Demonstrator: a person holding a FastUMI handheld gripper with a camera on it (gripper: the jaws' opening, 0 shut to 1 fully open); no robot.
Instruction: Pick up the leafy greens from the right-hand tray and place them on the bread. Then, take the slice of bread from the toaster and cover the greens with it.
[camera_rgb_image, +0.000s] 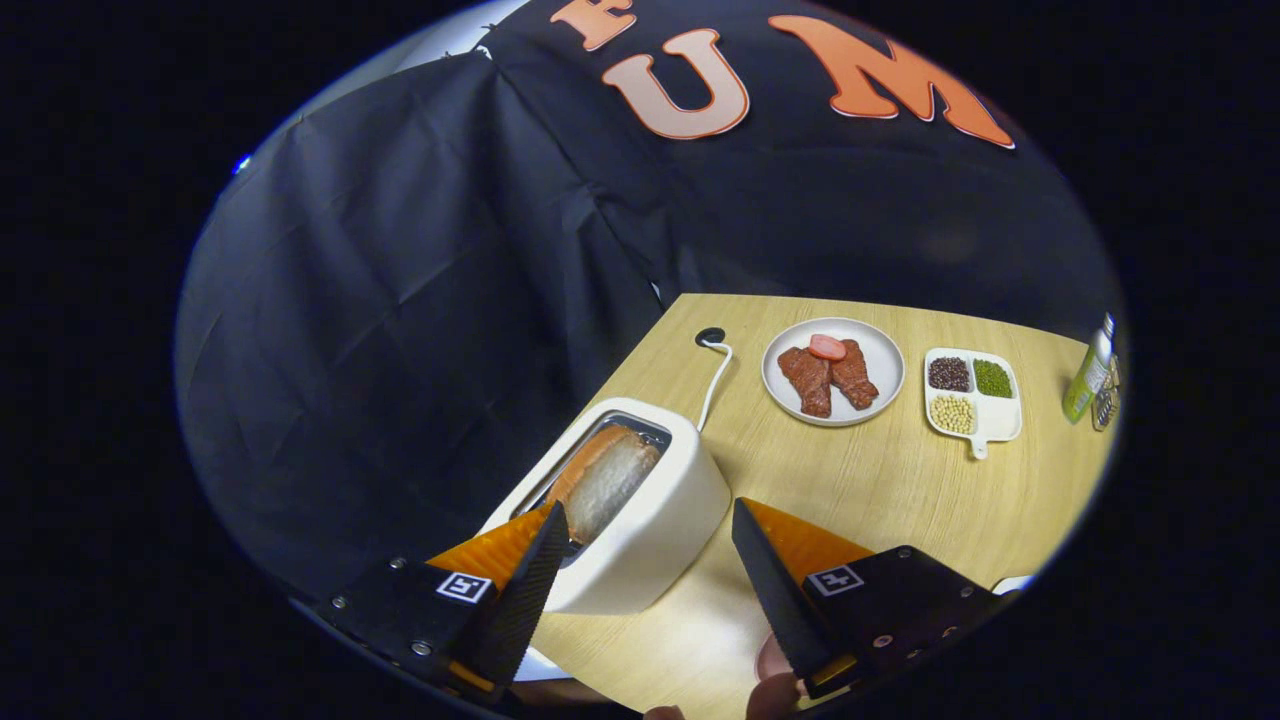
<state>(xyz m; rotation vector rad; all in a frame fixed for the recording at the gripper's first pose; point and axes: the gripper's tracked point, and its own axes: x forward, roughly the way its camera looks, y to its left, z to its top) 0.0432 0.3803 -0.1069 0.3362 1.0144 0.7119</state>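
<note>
- The gripper (645, 520) is spread wide with nothing between its fingers; its left finger tip sits over the near end of the toaster's slot, its right finger tip hangs over bare table
- The white toaster (650, 525) stands near the table's left edge, just ahead of the fingers; a slice of bread (608, 478) stands upright in its slot, top crust showing; a white cord (714, 380) runs from behind it to a dark grommet (710, 336)
- The wooden table (880, 480) carries, beyond the fingers, a round plate (884, 362) with two pieces of meat (828, 378) and a pink slice on top
- Just right of it, a divided tray (1000, 417) holds dark, green and pale beans in separate compartments
- Farthest right stands a green bottle (1088, 372)
</note>
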